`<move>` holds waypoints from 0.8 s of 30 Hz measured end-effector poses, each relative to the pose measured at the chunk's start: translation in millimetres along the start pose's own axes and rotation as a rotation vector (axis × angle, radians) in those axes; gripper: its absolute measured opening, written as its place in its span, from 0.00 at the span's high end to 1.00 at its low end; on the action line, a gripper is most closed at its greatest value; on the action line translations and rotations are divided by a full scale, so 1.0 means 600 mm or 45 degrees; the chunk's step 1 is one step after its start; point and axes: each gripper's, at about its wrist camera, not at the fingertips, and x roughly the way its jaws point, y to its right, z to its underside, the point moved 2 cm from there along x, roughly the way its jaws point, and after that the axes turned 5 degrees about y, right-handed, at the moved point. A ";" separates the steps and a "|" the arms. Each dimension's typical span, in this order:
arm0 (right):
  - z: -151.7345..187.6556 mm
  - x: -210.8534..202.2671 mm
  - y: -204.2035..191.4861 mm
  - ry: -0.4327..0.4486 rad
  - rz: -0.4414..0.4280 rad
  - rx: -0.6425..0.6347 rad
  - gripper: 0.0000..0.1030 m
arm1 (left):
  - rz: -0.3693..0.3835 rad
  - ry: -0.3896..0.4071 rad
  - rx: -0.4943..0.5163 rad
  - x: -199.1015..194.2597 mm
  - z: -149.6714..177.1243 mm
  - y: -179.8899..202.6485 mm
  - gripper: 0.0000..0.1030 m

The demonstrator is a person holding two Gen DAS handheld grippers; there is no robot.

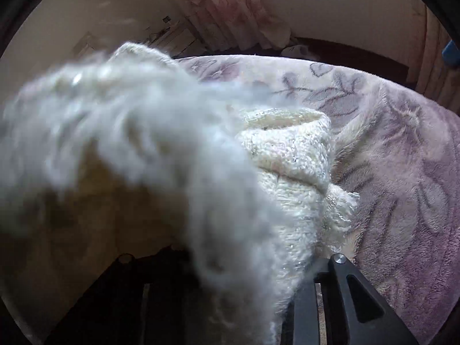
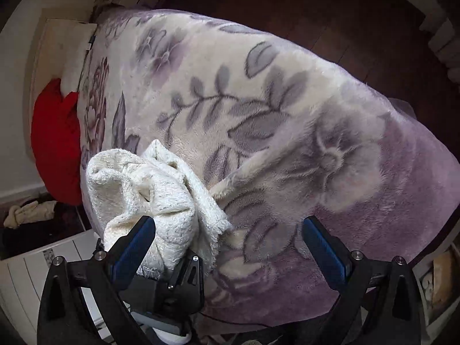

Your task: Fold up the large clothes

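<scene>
A fluffy cream-white knitted garment (image 1: 287,178) is bunched up and lifted over a bed with a purple floral blanket (image 1: 402,172). In the left wrist view it drapes over the camera and hides my left gripper's fingertips; only one black finger arm (image 1: 350,296) shows. In the right wrist view the left gripper (image 2: 178,270) is shut on the garment (image 2: 149,189), which hangs in a bundle above the blanket (image 2: 287,115). My right gripper (image 2: 228,230) is open and empty, with blue pads (image 2: 325,247), just right of the bundle.
A red cushion (image 2: 54,143) lies at the bed's left edge. Dark wooden floor (image 2: 345,14) lies beyond the bed. Floral curtains (image 1: 230,8) hang behind it. Clothes (image 2: 28,212) lie on the floor by a white radiator (image 2: 28,281).
</scene>
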 end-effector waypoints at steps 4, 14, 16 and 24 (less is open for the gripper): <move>-0.004 -0.029 -0.015 -0.012 -0.045 -0.046 0.00 | 0.025 -0.071 -0.070 -0.038 -0.014 -0.014 0.38; -0.006 -0.069 -0.123 -0.073 -0.209 -0.224 0.00 | 0.342 -0.110 -0.334 -0.134 0.012 -0.030 0.12; 0.004 -0.050 -0.149 -0.146 -0.253 -0.259 0.00 | 0.405 -0.144 -0.407 -0.134 0.020 -0.060 0.12; 0.076 0.112 -0.251 -0.380 -0.175 -0.468 0.00 | 0.415 -0.263 -0.503 -0.151 0.111 -0.120 0.12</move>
